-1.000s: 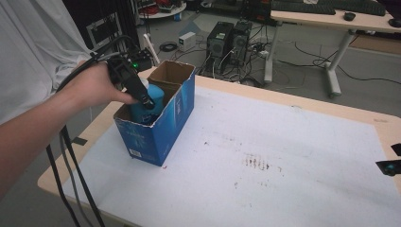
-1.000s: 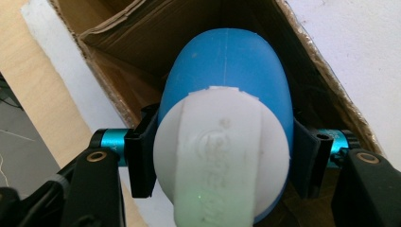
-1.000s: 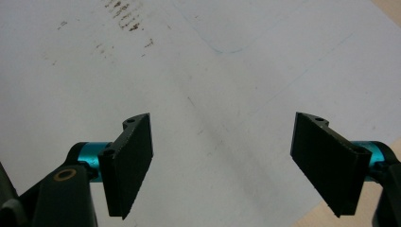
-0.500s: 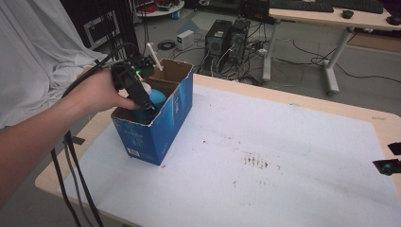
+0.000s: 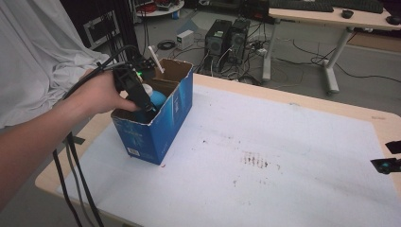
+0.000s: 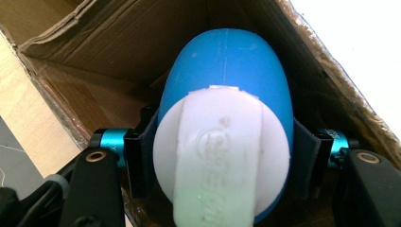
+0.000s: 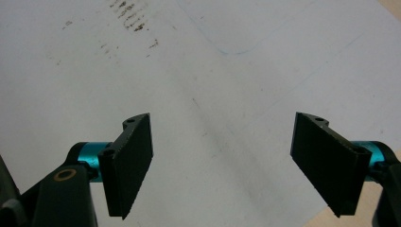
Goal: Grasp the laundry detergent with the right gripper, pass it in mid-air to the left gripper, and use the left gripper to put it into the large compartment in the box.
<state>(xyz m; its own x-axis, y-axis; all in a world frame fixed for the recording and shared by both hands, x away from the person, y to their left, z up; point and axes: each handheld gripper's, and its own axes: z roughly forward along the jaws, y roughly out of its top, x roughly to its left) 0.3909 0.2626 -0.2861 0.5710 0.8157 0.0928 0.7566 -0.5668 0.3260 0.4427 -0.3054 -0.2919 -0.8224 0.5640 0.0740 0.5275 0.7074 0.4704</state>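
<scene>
Hand-held gripper (image 5: 147, 105) inside blue box (image 5: 156, 130)

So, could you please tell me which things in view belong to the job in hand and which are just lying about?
In the job: left gripper, shut on the blue and white bottle; blue cardboard box.

Lying about: right gripper, open over the table; computer towers; white cloth.
</scene>
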